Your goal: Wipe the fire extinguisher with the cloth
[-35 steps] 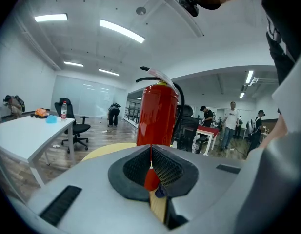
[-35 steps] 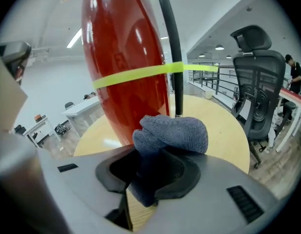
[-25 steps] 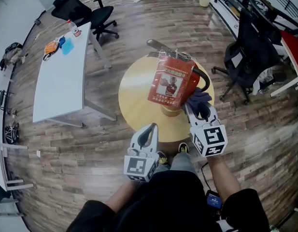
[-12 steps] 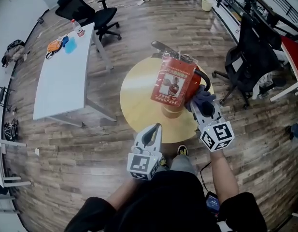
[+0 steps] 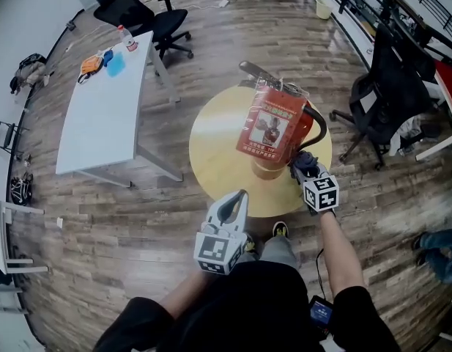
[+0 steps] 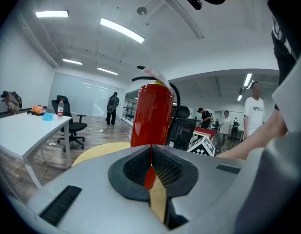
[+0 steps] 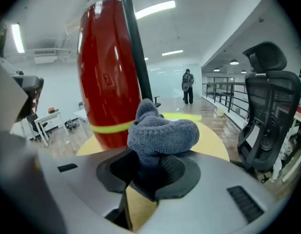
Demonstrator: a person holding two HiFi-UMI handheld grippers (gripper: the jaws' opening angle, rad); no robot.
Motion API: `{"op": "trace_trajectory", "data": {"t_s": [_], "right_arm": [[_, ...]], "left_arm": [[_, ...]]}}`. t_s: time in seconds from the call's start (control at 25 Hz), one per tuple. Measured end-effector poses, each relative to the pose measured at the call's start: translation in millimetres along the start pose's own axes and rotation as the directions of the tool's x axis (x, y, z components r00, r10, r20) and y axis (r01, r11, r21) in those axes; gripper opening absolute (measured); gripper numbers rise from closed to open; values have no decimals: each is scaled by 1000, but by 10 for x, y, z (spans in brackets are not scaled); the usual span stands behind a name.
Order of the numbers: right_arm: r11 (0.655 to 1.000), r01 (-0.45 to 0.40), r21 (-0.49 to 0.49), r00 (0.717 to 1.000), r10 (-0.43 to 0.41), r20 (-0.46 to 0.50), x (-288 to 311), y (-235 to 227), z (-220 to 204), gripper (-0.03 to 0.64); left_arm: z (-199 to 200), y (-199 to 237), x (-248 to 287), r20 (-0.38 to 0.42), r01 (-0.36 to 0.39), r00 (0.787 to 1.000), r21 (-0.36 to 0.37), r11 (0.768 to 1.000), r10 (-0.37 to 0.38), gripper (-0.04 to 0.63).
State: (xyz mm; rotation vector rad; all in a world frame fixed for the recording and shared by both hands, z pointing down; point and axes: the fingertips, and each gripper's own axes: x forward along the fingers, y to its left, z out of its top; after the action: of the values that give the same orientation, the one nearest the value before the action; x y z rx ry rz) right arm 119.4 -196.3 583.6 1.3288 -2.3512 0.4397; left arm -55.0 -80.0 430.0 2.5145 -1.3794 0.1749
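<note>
A red fire extinguisher (image 5: 273, 127) with a black hose and a printed tag stands upright on the round yellow table (image 5: 218, 152). It fills the right gripper view (image 7: 106, 77) and rises straight ahead in the left gripper view (image 6: 151, 113). My right gripper (image 5: 305, 166) is shut on a bunched grey-blue cloth (image 7: 162, 135), low at the cylinder's right side near its base. Whether the cloth touches the cylinder I cannot tell. My left gripper (image 5: 229, 205) is shut and empty, at the table's near edge, apart from the extinguisher.
A long white table (image 5: 101, 108) with a bottle and small items stands at the left, a black chair (image 5: 141, 17) behind it. Another black chair (image 5: 390, 94) is at the right of the round table. Several people stand far off. Wood floor all around.
My right gripper has dropped with the cloth from the extinguisher's upper right side down toward its base. The left gripper has stayed where it was.
</note>
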Motion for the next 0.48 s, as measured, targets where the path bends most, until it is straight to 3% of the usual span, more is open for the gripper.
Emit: {"op": "trace_trajectory", "data": {"t_s": [0.08,0.16,0.48], "right_arm": [[999,-16,-42,997,13,-73,112,5,-220,114],[996,-24,-80,999,21,-48,143,19,-156,114],[956,-75,-282,981,122,153,-564,218,1114,112]], "left_arm": [[-39,5,-11,-14,-8,1000,0,1000,7,23],[-40,18,-23,-18,-15,1000,5,1000,15,23],[35,60,-1,7,-20,1000,-3,1000,20,23]]}}
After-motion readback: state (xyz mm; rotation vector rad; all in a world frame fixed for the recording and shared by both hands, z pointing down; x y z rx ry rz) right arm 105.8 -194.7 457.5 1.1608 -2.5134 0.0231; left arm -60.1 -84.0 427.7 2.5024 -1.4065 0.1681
